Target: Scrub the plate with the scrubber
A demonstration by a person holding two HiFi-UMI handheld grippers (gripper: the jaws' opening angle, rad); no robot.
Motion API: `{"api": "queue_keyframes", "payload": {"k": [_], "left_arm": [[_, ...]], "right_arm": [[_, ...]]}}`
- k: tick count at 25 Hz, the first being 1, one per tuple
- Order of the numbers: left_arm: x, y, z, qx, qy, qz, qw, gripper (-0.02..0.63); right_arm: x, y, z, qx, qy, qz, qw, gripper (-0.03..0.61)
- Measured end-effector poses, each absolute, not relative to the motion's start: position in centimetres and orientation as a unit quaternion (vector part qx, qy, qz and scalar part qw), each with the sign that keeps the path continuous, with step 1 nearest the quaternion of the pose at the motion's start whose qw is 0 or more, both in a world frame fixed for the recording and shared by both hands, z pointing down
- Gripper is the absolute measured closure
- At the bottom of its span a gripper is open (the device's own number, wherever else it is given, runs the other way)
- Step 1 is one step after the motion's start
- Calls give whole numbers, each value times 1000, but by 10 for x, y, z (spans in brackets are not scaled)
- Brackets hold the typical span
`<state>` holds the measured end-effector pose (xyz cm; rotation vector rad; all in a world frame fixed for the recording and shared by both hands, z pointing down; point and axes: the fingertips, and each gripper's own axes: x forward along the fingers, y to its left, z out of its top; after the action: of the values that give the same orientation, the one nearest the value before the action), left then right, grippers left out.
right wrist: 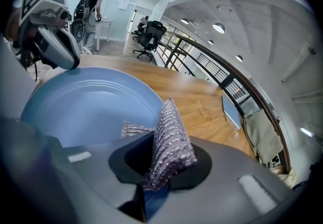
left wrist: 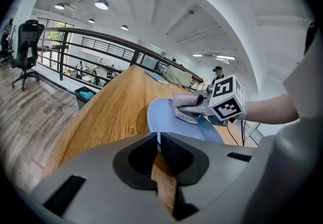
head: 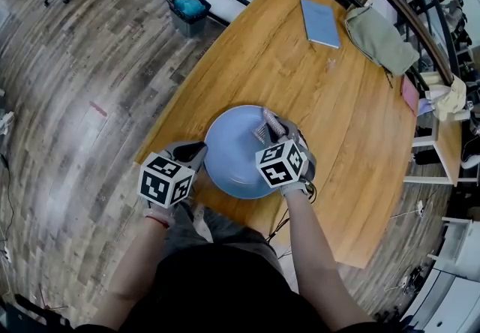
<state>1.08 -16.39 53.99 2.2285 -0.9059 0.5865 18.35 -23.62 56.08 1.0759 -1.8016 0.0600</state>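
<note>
A round blue plate (head: pixel 232 155) lies near the front edge of the wooden table (head: pixel 337 106). My left gripper (head: pixel 198 153) is at the plate's left rim, and in the left gripper view the left gripper (left wrist: pixel 157 148) is shut on the thin edge of the plate (left wrist: pixel 169 123). My right gripper (head: pixel 271 129) reaches over the plate's far right part, shut on a silvery-purple mesh scrubber (head: pixel 266 124). The right gripper view shows the scrubber (right wrist: pixel 170 134) upright between the jaws, its lower corner on the plate (right wrist: pixel 81 107). The left gripper (right wrist: pixel 53 36) sits at the far rim.
A blue notebook (head: pixel 320 22) and an olive bag (head: pixel 379 37) lie at the table's far end. A cream cloth (head: pixel 450 95) hangs at the right. On the wooden floor to the left stands a dark bin (head: pixel 187 9) with blue contents.
</note>
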Motion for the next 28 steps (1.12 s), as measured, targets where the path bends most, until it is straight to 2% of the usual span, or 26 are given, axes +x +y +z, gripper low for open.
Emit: {"api": "queue_keyframes", "payload": {"k": [14,28], "left_arm": [[11,-164,541,852,-340,225,327,595],[12,-165,541,855,-333,229,324,595]], "right_arm": [[219,-181,563,477,-717,89,500,514],[190,-133,563,458,-723,153,493,514]]}}
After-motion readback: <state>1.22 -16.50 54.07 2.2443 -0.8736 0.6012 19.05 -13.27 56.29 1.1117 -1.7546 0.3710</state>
